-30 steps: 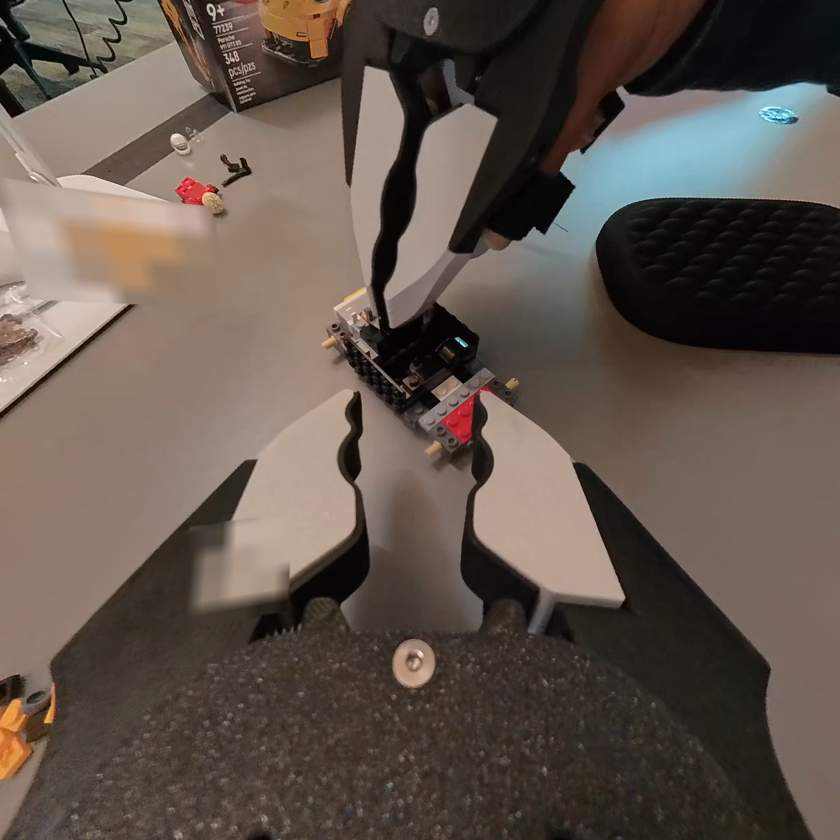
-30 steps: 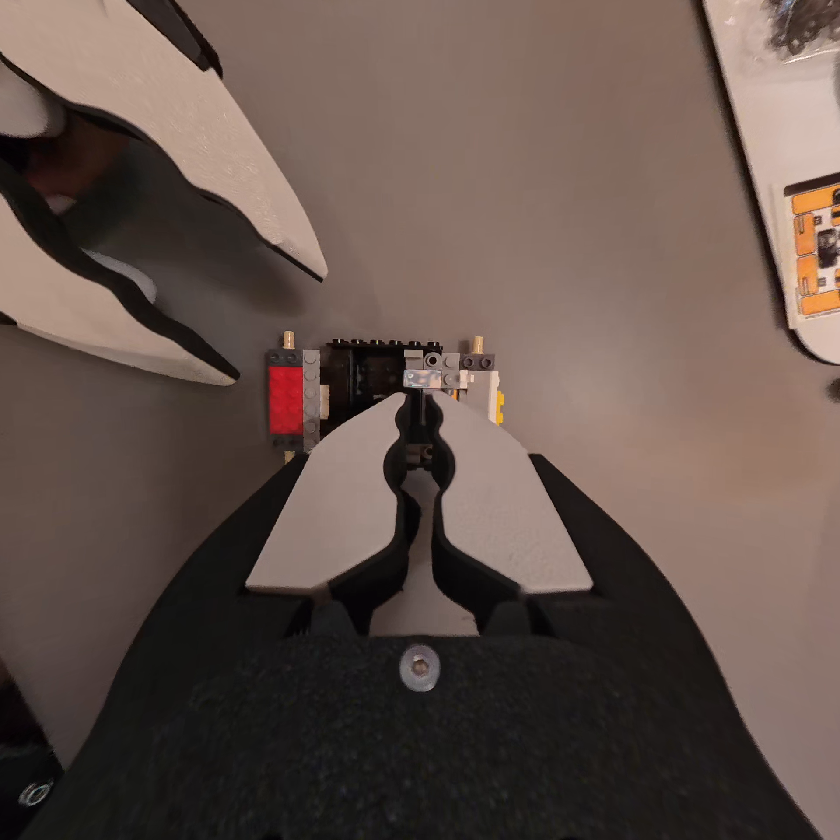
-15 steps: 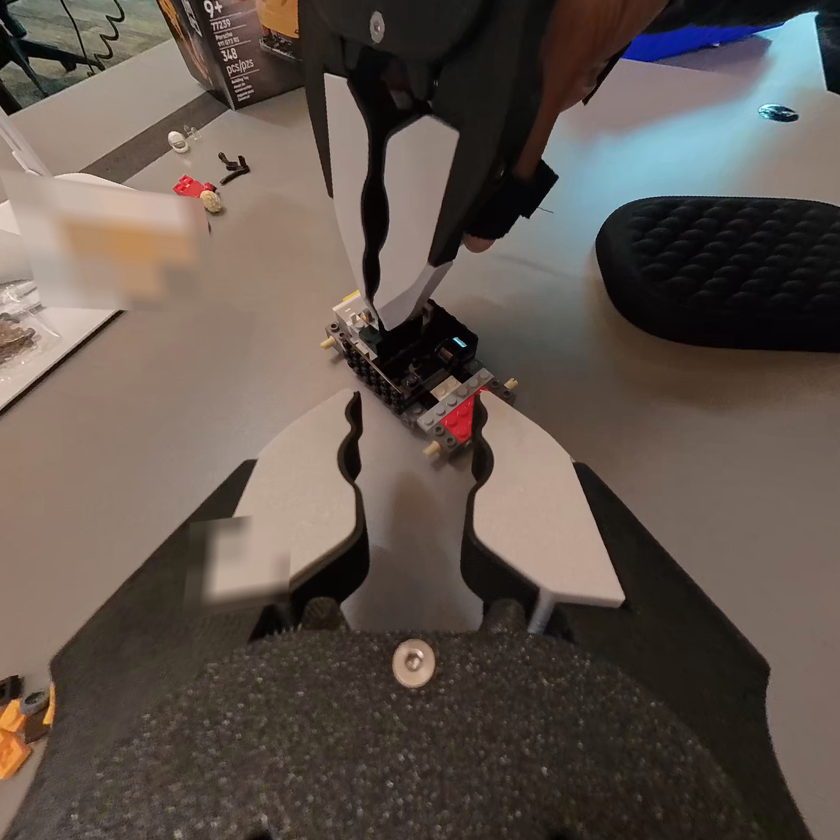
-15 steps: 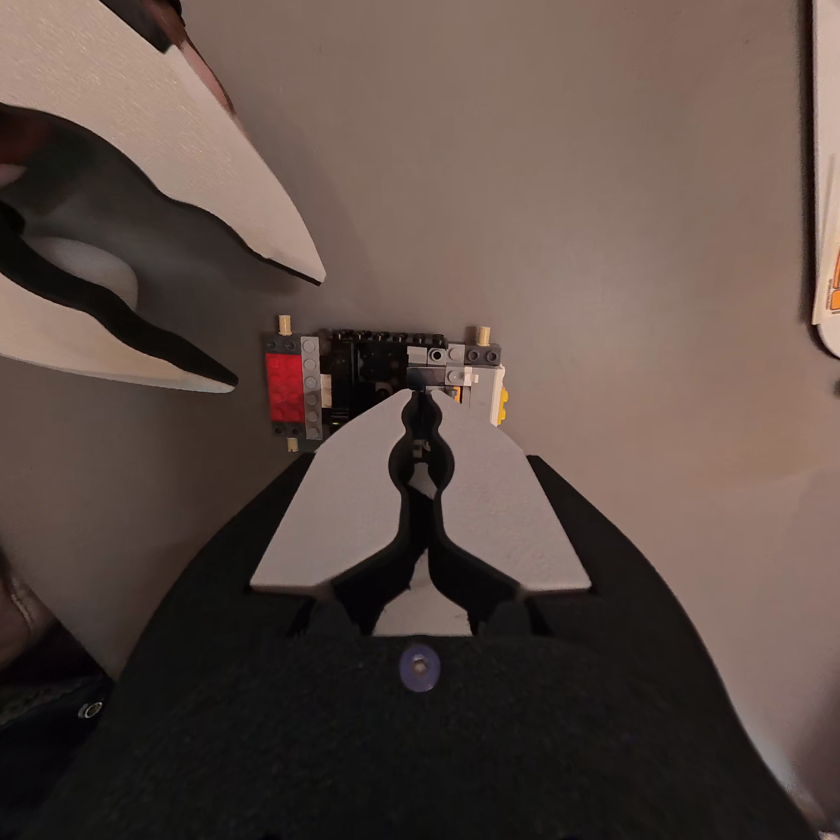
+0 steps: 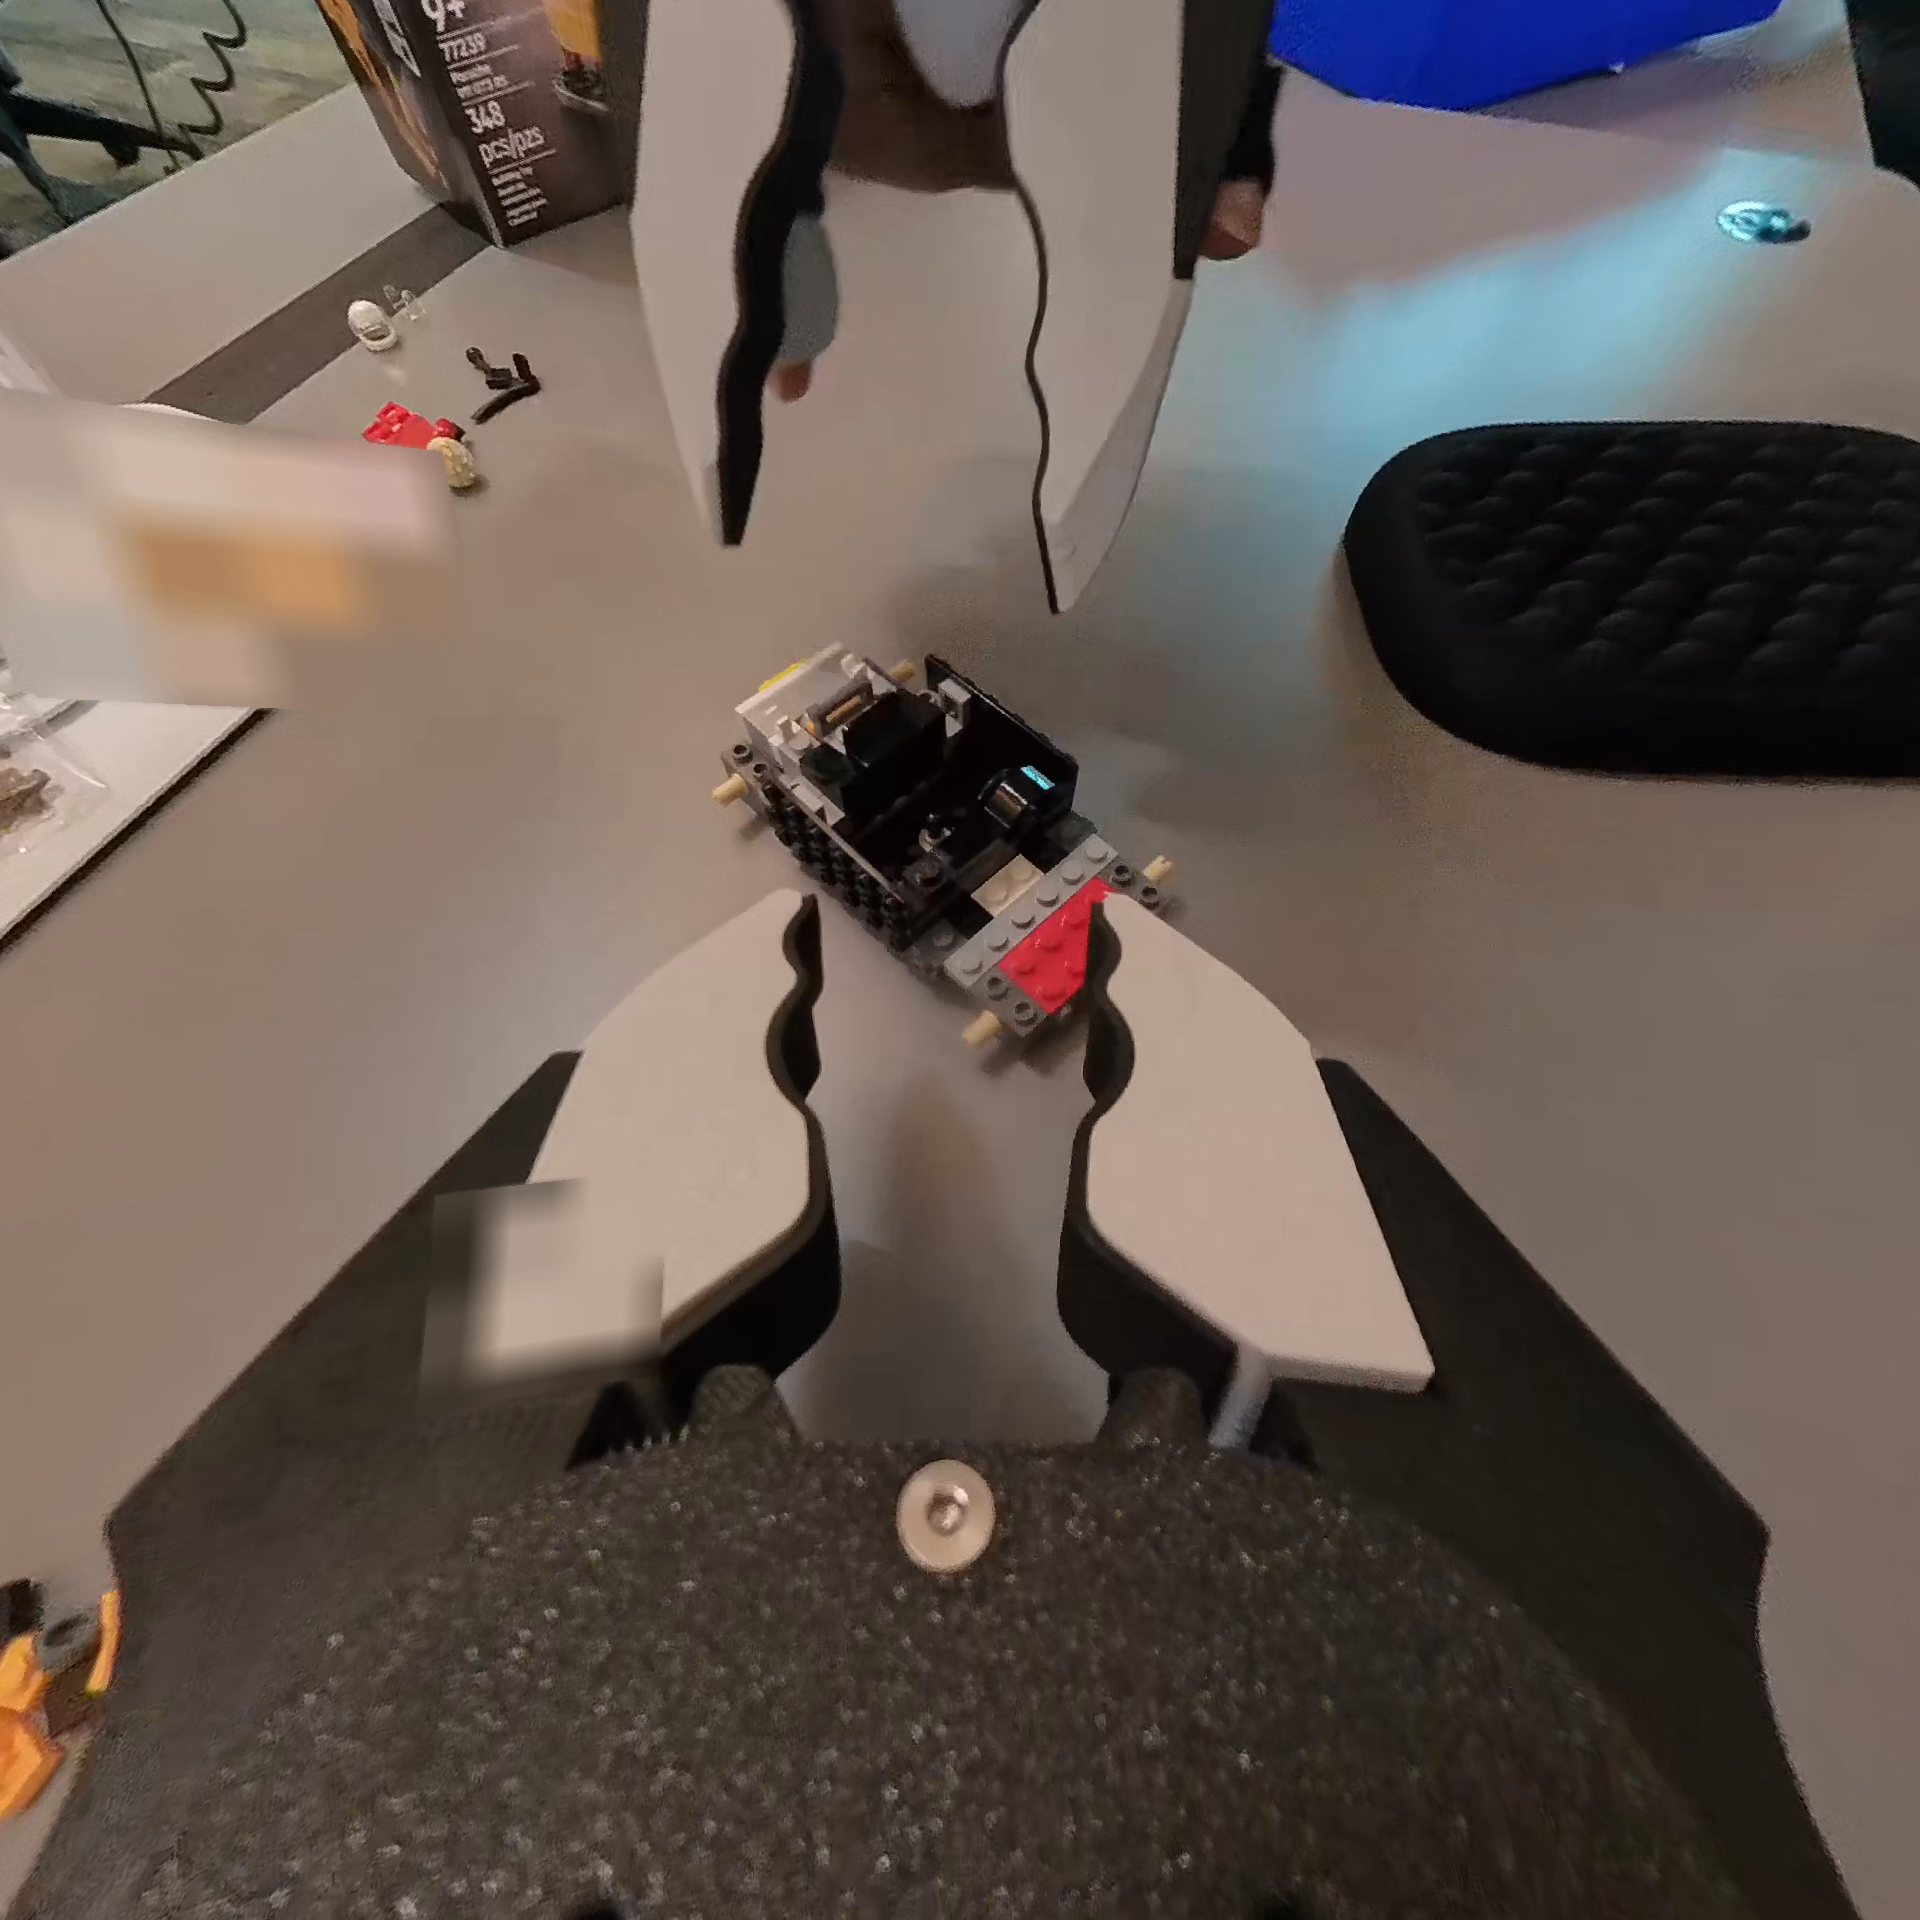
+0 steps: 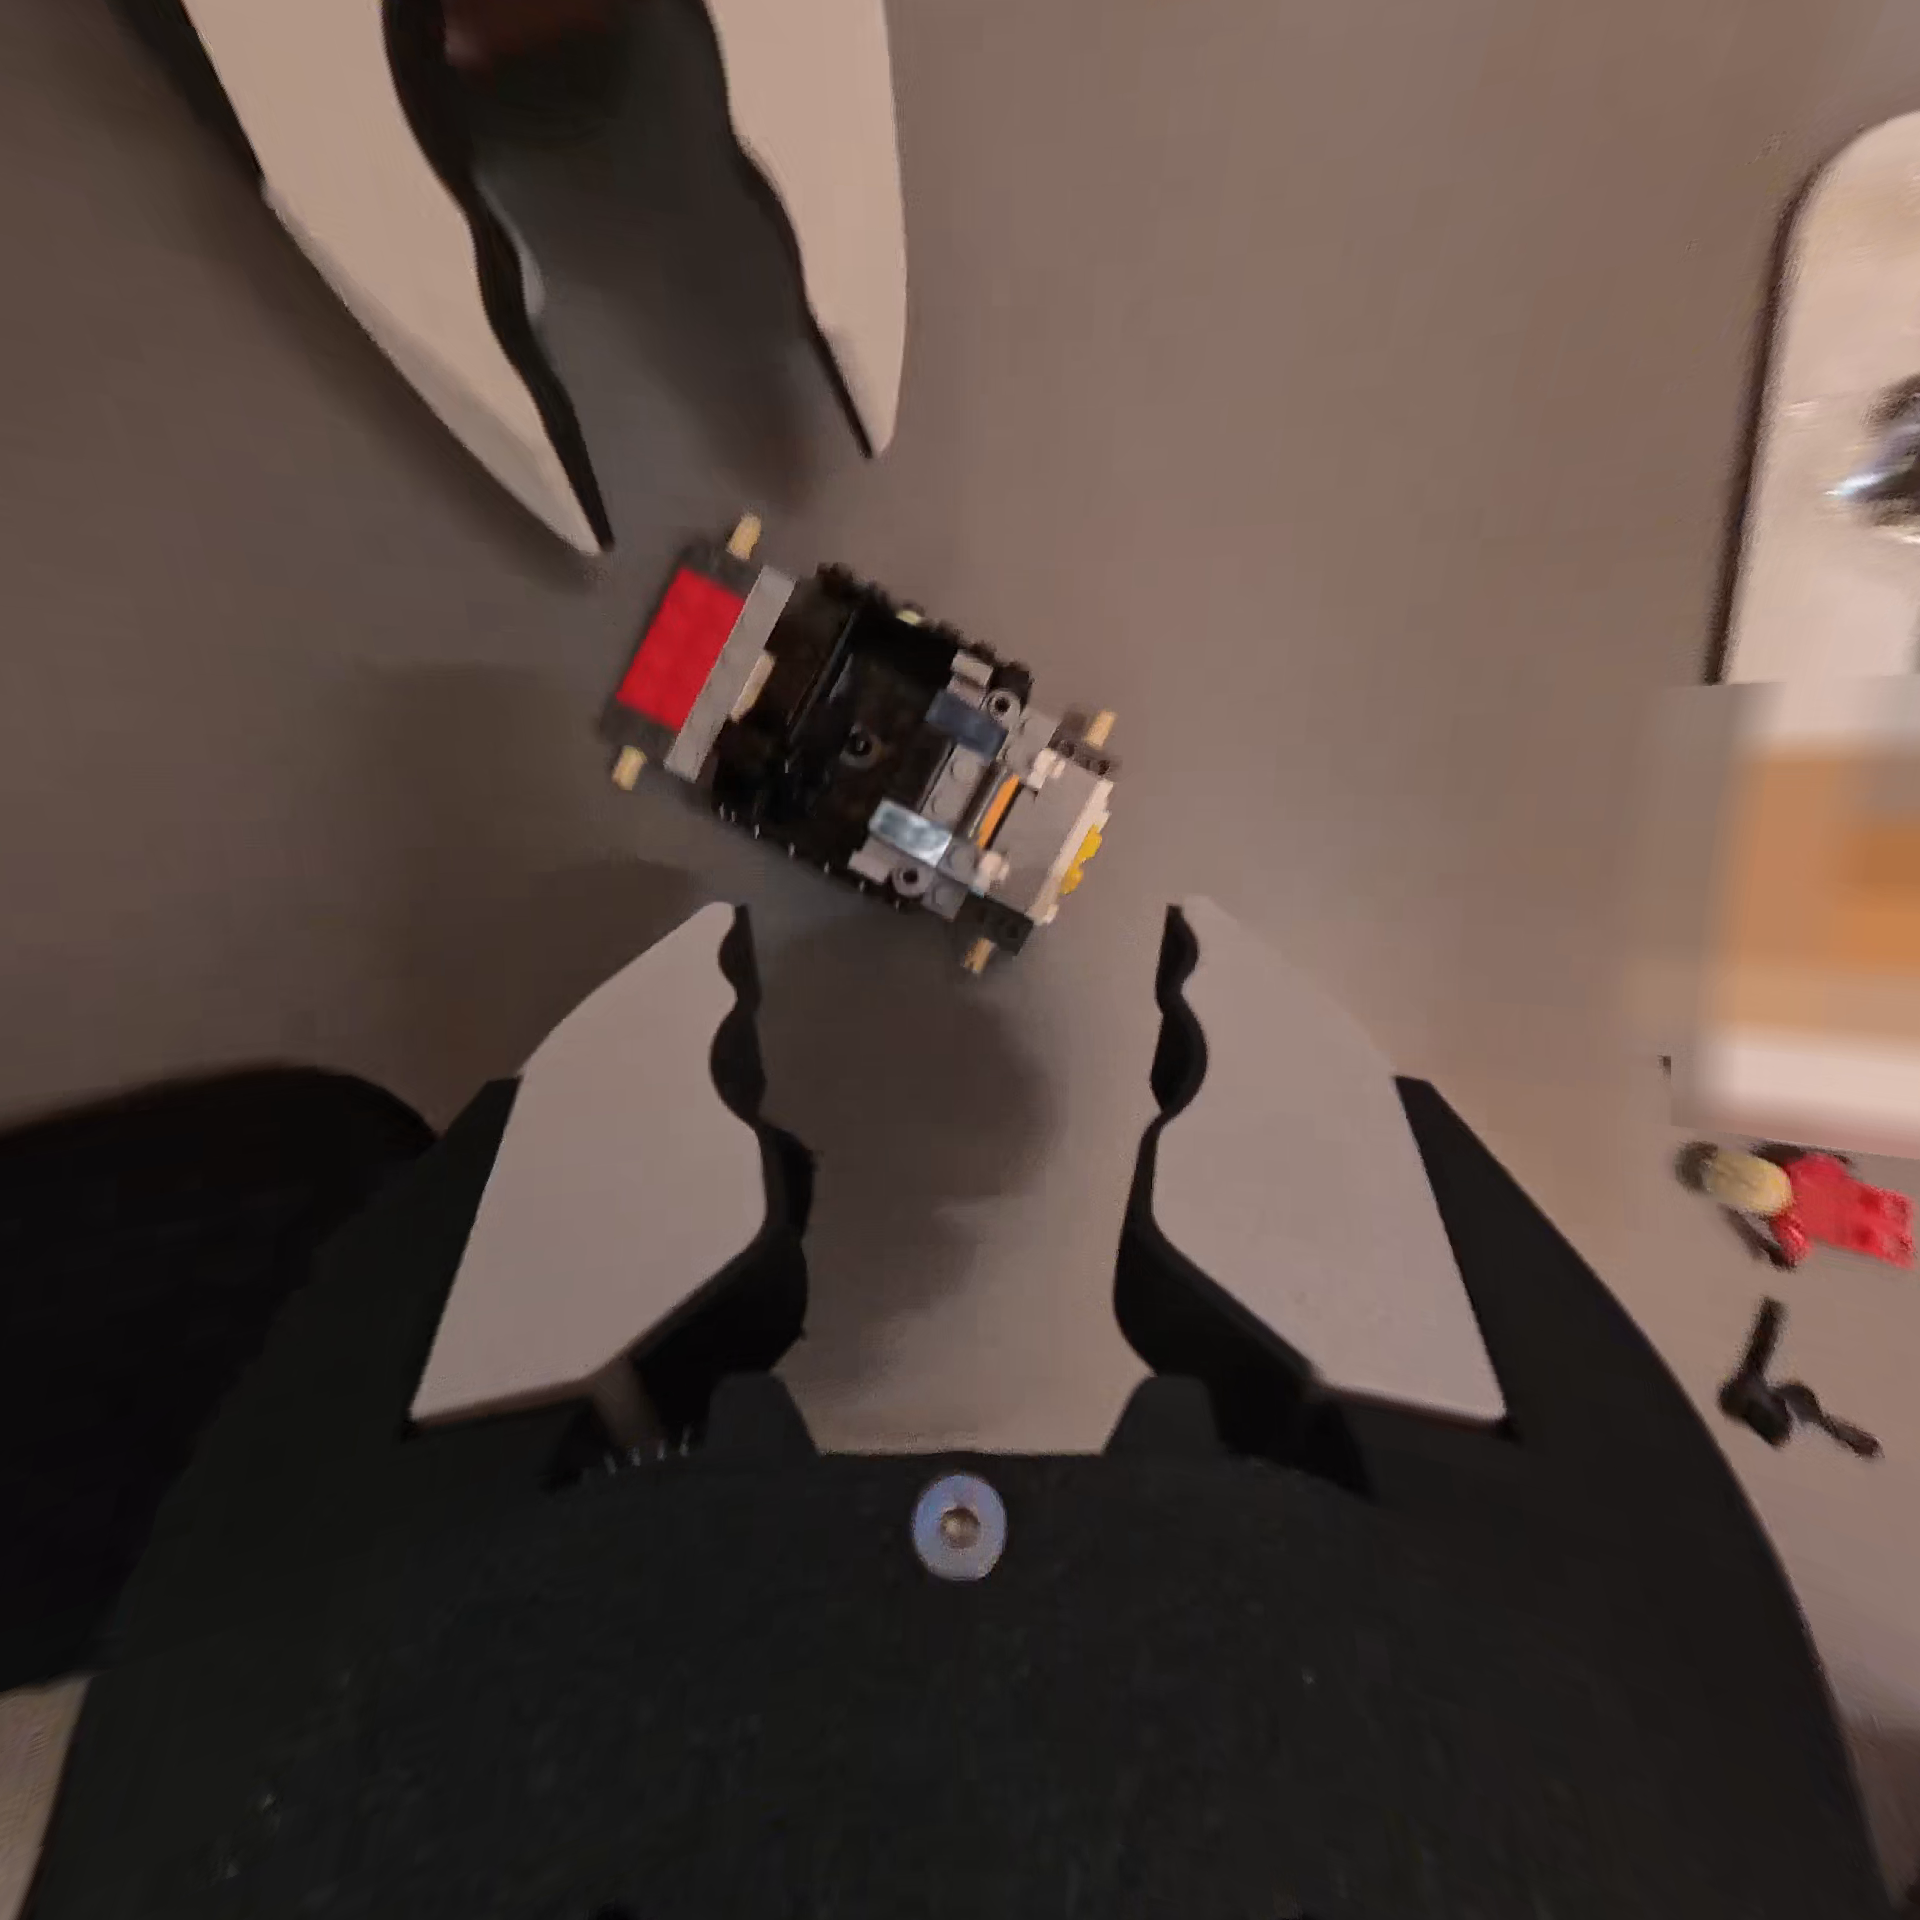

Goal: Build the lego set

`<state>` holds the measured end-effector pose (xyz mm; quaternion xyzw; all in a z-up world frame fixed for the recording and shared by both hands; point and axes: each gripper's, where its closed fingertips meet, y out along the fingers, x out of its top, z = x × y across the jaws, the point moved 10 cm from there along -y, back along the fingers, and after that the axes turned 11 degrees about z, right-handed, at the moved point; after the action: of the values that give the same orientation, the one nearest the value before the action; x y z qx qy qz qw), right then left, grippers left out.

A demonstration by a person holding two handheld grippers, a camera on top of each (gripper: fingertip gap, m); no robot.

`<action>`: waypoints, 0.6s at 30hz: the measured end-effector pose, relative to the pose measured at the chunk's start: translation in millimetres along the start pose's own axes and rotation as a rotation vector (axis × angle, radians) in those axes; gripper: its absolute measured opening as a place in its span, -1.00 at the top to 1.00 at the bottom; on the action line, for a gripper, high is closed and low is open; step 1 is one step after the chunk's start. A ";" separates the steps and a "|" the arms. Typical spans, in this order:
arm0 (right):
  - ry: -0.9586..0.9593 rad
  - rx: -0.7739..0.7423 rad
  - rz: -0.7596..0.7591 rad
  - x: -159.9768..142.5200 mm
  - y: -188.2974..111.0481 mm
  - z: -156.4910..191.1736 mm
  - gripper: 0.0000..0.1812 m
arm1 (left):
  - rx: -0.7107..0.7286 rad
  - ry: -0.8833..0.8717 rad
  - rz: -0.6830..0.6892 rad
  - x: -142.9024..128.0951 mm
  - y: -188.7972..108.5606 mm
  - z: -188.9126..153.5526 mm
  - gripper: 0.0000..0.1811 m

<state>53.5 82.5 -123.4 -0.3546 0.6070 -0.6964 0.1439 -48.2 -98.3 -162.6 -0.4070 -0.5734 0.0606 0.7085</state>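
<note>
A partly built lego car chassis of black, grey, white and red bricks [image 5: 914, 831] is set flat on the plain grey desk [image 5: 1455, 1039], roughly at its middle, with small tan axle pins left sticking out at its sides; no wheels are fitted, so the build is judged far from finished. The left gripper [image 5: 951, 914] is held low with its jaws spread wide, and the red wedge end of the chassis is framed between its two grey fingers, one tip just beside the red plate; whether contact is made cannot be told. This placement is judged to be meant for steadying the model. The right gripper [image 6: 951, 914] is held above the white and yellow end, jaws parted wide and nothing carried, well clear of the bricks. The open black cockpit tub of the chassis is seen to hold a small dark part with a pale blue top. Toward the far left corner of the desk a dark cardboard set box [image 5: 499, 114] is stood upright, its contents hidden. Loose pieces, a red brick with a tan round part [image 5: 421, 442] and thin black bits [image 5: 501, 376], are left near it. A black quilted pad [image 5: 1662, 592] is laid at the right edge.
</note>
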 end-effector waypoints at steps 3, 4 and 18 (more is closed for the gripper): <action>-0.169 0.002 0.088 -5.1 18.0 -8.5 0.03 | -0.002 0.045 0.003 -0.4 3.7 -2.2 0.45; -0.238 0.004 0.093 -2.2 22.2 -8.9 0.00 | -0.005 0.060 0.002 -0.7 4.9 -2.7 0.45; -0.311 0.127 -0.005 9.6 41.4 -12.7 0.25 | -0.027 0.066 -0.125 -0.9 -0.8 3.3 0.38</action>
<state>28.6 76.7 -159.7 -0.4499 0.5314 -0.6703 0.2567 -51.7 -97.6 -162.7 -0.3818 -0.5747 -0.0049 0.7238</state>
